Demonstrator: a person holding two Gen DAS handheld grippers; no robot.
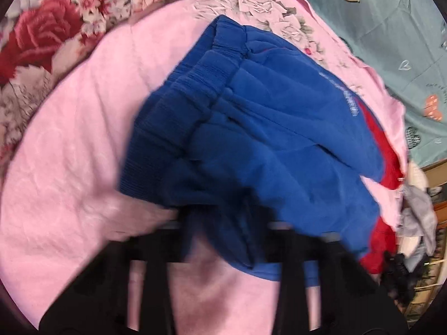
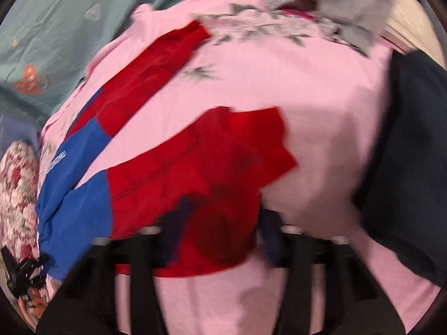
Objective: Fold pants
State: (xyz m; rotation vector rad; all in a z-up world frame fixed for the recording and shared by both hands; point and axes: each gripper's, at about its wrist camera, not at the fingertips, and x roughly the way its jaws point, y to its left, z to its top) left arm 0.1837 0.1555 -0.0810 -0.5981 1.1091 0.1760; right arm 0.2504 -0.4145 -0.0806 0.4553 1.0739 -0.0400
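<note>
The pants (image 1: 251, 128) are blue at the waist and upper part, with red lower legs (image 2: 212, 162), and lie on a pink bedspread (image 1: 69, 145). In the left wrist view the ribbed waistband (image 1: 195, 83) points away from me. My left gripper (image 1: 227, 223) is shut on a bunch of the blue cloth at the near edge. In the right wrist view my right gripper (image 2: 223, 229) is shut on the near red leg. The second red leg (image 2: 156, 64) stretches away at the upper left. Both views are blurred.
A floral quilt (image 1: 42, 42) lies at the left, and a teal sheet (image 1: 391, 42) lies beyond the bedspread. A grey garment (image 2: 349, 8) and a dark garment (image 2: 413, 153) lie at the right of the bed. Wooden furniture (image 1: 438, 215) stands past the bed edge.
</note>
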